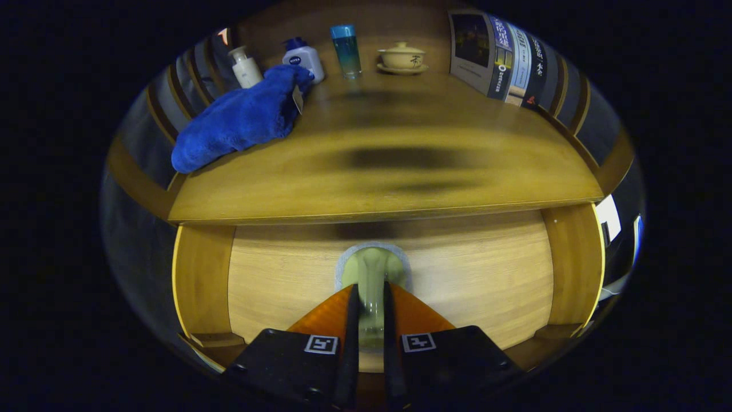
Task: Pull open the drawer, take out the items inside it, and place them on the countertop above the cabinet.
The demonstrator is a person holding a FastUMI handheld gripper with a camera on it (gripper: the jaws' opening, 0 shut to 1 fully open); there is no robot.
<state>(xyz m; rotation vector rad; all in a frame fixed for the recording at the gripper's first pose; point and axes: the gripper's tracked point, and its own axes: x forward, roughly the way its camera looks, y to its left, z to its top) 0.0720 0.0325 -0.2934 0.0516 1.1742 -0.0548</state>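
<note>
- Gripping the pale green drawer handle point(370, 269), the tool point(369, 297) has its two fingers point(351, 320) drawn close together, one pressed to each side of the handle's narrow stem.
- That handle stands out from a grey backing plate point(343, 264) fixed at the top middle of the drawer front point(469, 280).
- This drawer front is a light wooden panel with horizontal grain; whether it sits flush with or slightly out from the cabinet cannot be told, and nothing of the drawer's inside is visible.
- Darker wooden cabinet posts point(200, 280) stand on either side of the drawer front.
- Directly above the drawer runs the front edge of the wooden worktop point(400, 171), with a dark blurred shadow across its middle.
- On the worktop's left part lies a rumpled blue towel point(240, 117), reaching from near the left edge back toward the bottles.
- Behind the towel, at the back, stand a white pump bottle point(246, 67) and, just beside it, a white lotion bottle with a blue cap point(304, 57), which the towel touches.
- Further right along the back stands a tall blue bottle with a blue cap point(346, 50).
- Next comes a cream lidded teacup on a saucer point(402, 57).
- At the far right back corner, a row of books point(503, 54) stands upright, covers and spines facing out.
</note>
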